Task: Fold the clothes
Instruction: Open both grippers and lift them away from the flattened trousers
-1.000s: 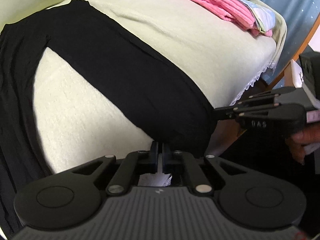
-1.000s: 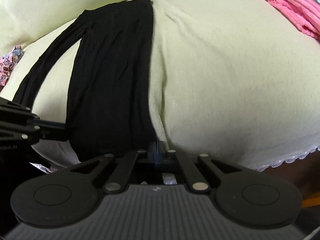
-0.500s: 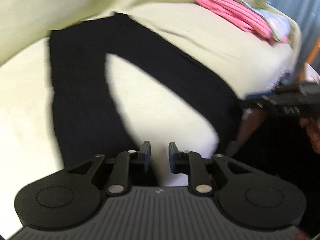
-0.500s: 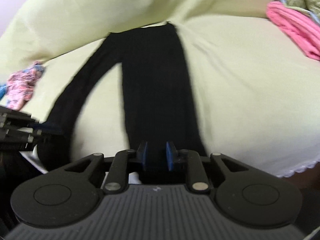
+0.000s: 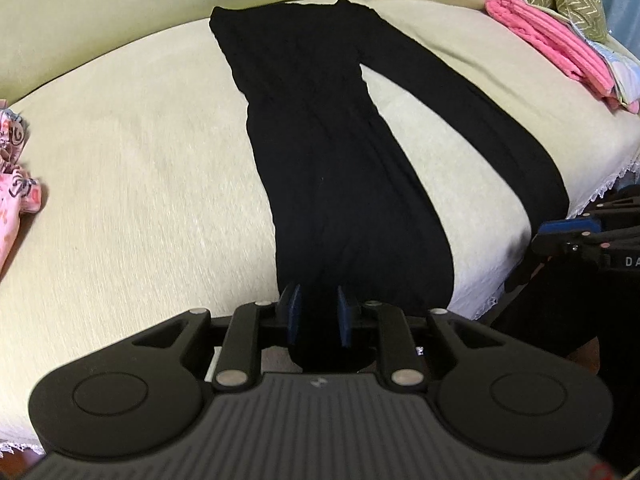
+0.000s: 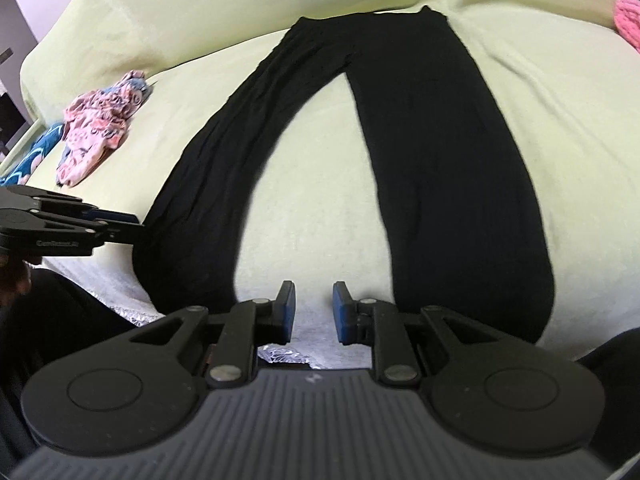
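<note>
Black trousers [image 6: 448,152] lay spread, legs apart, on the pale green sofa [image 6: 560,128]. Thin, limp, likely slippery; best pinched at hems. Left gripper [image 5: 316,312] and right gripper [image 6: 314,308] both stood parted, empty.

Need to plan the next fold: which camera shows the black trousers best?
The right wrist view: the black trousers show whole there, waistband far, both legs spread in a V on the pale green cover. The left wrist view shows them slantwise, with one hem hidden behind the left gripper.

Both wrist views: same trousers [image 5: 344,168]
</note>
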The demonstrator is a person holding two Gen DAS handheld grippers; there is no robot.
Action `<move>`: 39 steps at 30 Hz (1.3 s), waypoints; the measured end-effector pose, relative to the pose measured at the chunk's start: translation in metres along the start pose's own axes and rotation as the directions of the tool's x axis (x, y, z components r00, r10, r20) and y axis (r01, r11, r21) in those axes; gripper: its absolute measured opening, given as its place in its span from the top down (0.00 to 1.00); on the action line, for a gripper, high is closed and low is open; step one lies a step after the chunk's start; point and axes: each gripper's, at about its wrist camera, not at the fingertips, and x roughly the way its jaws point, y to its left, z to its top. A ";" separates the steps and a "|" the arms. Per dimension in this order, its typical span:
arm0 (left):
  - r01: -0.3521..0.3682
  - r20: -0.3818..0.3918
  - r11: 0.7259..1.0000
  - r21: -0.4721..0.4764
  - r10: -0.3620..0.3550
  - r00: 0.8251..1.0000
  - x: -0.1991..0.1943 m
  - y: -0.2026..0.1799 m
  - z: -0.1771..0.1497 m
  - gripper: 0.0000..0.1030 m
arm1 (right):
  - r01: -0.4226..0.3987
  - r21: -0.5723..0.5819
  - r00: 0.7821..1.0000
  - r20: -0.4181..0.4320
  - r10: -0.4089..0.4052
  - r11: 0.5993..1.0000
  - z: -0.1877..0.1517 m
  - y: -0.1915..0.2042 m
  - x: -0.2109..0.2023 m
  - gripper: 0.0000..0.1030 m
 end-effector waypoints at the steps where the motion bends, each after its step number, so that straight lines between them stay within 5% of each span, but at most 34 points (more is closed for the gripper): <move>1: -0.003 -0.002 1.000 0.006 0.003 1.000 0.001 0.000 0.000 0.77 | 0.015 -0.004 1.000 -0.007 -0.015 1.000 0.001 0.003 0.003 0.83; 8: -0.022 -0.016 0.997 0.070 0.023 1.000 0.006 -0.006 0.001 0.77 | 0.095 -0.013 0.994 -0.054 -0.095 0.995 0.004 0.017 0.016 0.83; 39: -0.042 0.010 0.983 0.178 0.041 0.999 -0.001 0.004 0.014 0.76 | 0.124 -0.036 0.989 -0.078 -0.126 0.992 -0.002 0.028 0.016 0.81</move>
